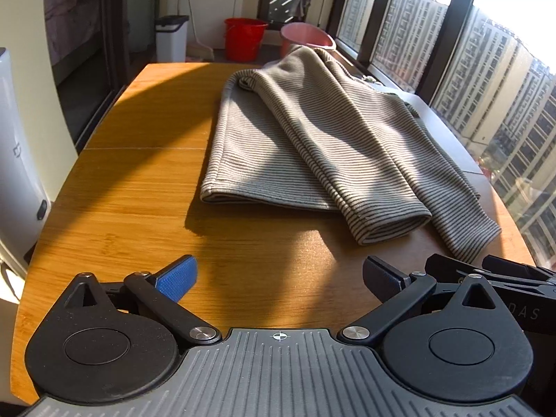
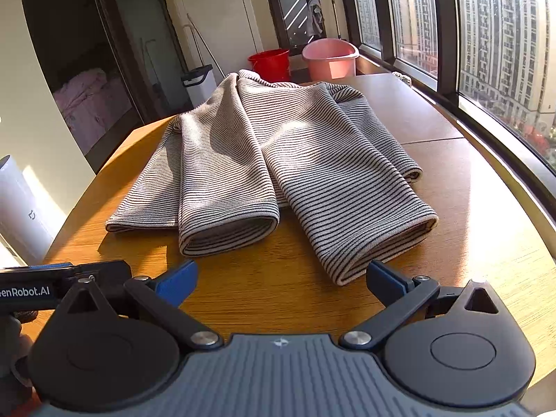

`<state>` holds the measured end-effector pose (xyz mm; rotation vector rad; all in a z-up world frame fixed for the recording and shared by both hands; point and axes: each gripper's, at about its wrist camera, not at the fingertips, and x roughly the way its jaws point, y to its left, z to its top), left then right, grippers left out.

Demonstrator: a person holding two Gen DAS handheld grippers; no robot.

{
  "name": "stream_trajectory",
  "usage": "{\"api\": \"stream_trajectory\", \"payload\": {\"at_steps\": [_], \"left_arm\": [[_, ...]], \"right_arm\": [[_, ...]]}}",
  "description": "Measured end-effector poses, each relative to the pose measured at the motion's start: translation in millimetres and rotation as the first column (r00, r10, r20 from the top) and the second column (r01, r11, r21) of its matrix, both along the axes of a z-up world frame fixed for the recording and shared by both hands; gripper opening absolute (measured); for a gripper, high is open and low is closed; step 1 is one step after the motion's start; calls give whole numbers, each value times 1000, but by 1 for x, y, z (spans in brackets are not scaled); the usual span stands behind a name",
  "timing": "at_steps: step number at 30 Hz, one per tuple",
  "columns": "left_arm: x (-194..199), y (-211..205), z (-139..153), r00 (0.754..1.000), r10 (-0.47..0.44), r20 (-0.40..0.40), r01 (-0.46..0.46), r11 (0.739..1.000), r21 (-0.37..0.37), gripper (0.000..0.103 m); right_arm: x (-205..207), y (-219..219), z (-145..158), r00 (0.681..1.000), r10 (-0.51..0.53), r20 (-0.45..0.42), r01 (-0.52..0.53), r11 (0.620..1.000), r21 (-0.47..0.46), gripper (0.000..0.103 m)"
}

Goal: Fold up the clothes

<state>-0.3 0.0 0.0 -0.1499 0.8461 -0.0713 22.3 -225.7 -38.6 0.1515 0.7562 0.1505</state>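
Note:
A grey striped long-sleeved top point(image 1: 312, 139) lies on the wooden table point(image 1: 139, 191), both sleeves folded in over its body with the cuffs pointing toward me. In the right wrist view the same top point(image 2: 264, 160) fills the table's middle, and its right cuff point(image 2: 368, 243) reaches close to my fingers. My left gripper point(image 1: 279, 281) hovers open over bare wood, short of the hem and left of the near cuff point(image 1: 392, 222). My right gripper point(image 2: 281, 281) is open too, nothing between its blue pads point(image 2: 177, 281), just in front of the cuffs.
A red bucket point(image 1: 245, 38) and a pink bucket point(image 1: 305, 36) stand on the floor beyond the table's far end, beside a white bin point(image 1: 171, 38). Windows run along the right side. A white appliance point(image 1: 17, 160) stands at the left. The other gripper's body point(image 1: 504, 278) sits at the right.

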Motion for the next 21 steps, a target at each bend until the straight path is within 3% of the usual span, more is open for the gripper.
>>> {"api": "stream_trajectory", "payload": {"at_steps": [14,21], "left_arm": [[-3,-7,1,999,-30,-34,32,998,56,103],[-1,-3,-1,999,-29,-40,30,999,32,103]], "right_arm": [[-2,0,-5,999,-22,-50,24,999,28,103],[-3,2,-4,999,-16,-51,17,1000,18,103]]}}
